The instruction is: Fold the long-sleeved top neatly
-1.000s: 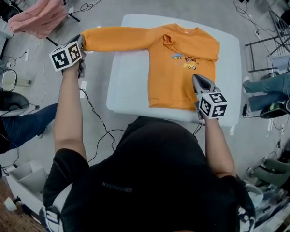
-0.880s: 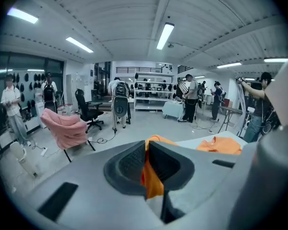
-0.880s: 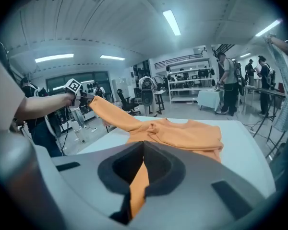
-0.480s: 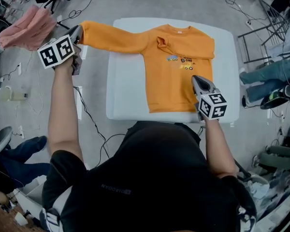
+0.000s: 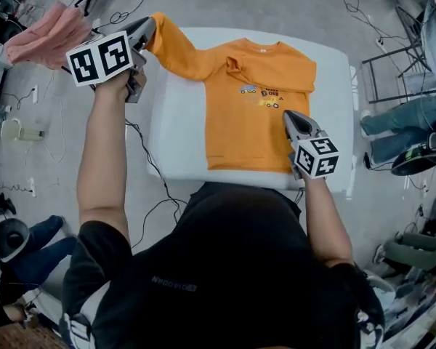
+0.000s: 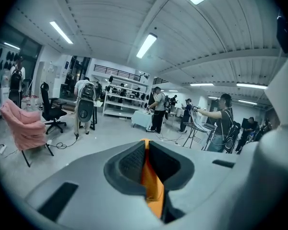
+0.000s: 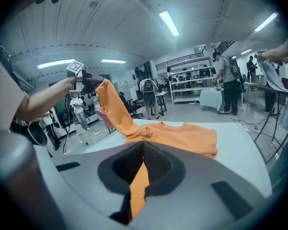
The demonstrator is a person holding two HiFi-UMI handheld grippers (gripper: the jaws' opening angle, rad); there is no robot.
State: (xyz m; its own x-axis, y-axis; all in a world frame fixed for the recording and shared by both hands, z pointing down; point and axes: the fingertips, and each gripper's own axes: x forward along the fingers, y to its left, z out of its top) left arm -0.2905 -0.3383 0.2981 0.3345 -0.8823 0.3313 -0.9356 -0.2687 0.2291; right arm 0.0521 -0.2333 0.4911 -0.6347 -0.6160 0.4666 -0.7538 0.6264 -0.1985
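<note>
- Orange long-sleeved sweatshirt top (image 5: pixel 251 133), with a small printed motif on its chest, lies front-up on the white padded table (image 5: pixel 176 140), just ahead of the two grippers we hold.
- Our left gripper (image 5: pixel 148 27) has its jaws clamped on the cuff end of one sleeve (image 5: pixel 180 55). In the left gripper view we see a narrow strip of orange cloth pinched between the dark pads.
- From that gripper the sleeve slopes down and to the right to the shoulder. It is raised clear of the table, and the cuff is held beyond the table's far corner.
- Our right gripper (image 5: pixel 290 119) sits low over the body of the top, near the hem on its own side. Its jaws are closed tight on a fold of the orange fabric, which the right gripper view shows running between the pads.
- The other sleeve (image 5: pixel 280 86) lies folded across the chest, ahead of the right gripper.
- A pink cloth draped over a chair (image 5: pixel 47 36) is to the left of the left gripper, well apart from the table.
- Black cables (image 5: pixel 149 195) trail over the grey floor below the left gripper's arm.
</note>
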